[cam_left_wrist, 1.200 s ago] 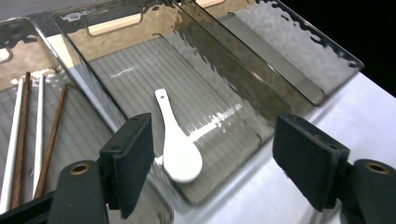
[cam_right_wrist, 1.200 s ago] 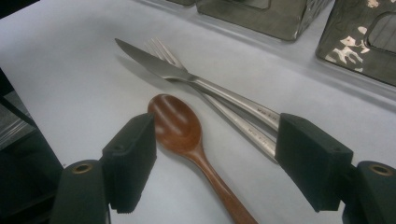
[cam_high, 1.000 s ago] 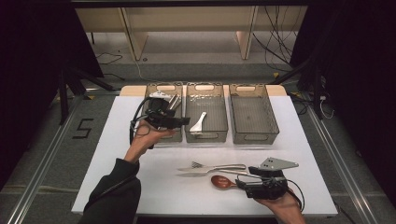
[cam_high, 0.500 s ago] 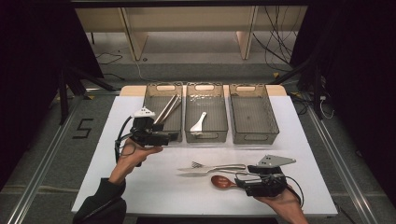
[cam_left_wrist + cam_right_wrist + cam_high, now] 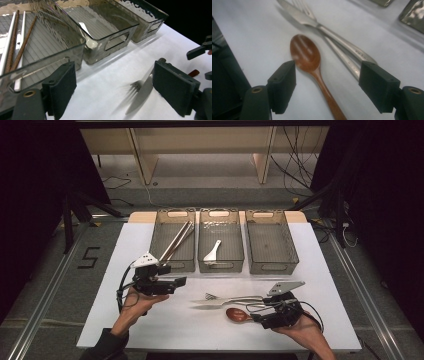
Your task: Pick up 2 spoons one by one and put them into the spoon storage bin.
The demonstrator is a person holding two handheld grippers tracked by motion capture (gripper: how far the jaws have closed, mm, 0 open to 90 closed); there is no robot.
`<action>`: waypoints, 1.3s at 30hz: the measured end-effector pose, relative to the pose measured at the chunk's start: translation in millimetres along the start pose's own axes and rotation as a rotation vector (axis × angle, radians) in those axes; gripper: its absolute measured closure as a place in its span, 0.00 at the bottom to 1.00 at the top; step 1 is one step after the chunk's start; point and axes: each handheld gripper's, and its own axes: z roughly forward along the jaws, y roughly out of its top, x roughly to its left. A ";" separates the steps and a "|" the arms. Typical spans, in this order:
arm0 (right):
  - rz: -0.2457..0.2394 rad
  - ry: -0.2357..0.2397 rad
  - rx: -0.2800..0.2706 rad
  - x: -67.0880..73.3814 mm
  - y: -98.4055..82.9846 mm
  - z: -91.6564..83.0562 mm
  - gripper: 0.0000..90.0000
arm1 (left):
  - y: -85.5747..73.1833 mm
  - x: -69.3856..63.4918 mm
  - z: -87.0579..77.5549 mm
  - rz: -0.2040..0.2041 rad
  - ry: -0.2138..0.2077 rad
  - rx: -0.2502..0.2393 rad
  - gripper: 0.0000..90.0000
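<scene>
White table takes most of the high view; 3 clear bins sit in a row at its 12 o'clock edge. Left bin holds chopsticks lying diagonal, seen close in the left gripper view as pale and brown sticks. Middle bin holds a white spoon. Right bin has nothing visible inside. Left gripper sits at 9 o'clock of the table, just in front of the left bin's near corner, jaws pointing toward 3 o'clock; jaws wide, just been opening, nothing between the pads, held above the table. Its own view has the left gripper framing bare table with the fork tip ahead. Right gripper at 5 o'clock, jaws pointing toward 9 o'clock, wide, not pressing anything. In the right gripper view the right gripper straddles the brown spoon, handle running between the pads, pads clear of it. Brown spoon lies on the table at 6 o'clock, bowl toward 9 o'clock. Knife and fork lie side by side just beyond it, tips toward 9 o'clock, touching or nearly so.
</scene>
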 end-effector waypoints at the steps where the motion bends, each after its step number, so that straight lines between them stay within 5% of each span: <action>1: -0.016 -0.001 0.025 0.5 0.7 1.5 0.35 | -3.0 -0.5 -1.7 0.007 0.007 -0.004 0.21; 16: -0.118 -0.018 0.286 4.6 7.9 27.9 0.54 | -32.9 -1.1 -14.9 0.027 0.045 -0.013 0.21; 39: -0.171 -0.055 0.383 11.0 14.1 39.8 0.80 | -44.7 -0.7 -20.1 0.033 0.078 -0.028 0.21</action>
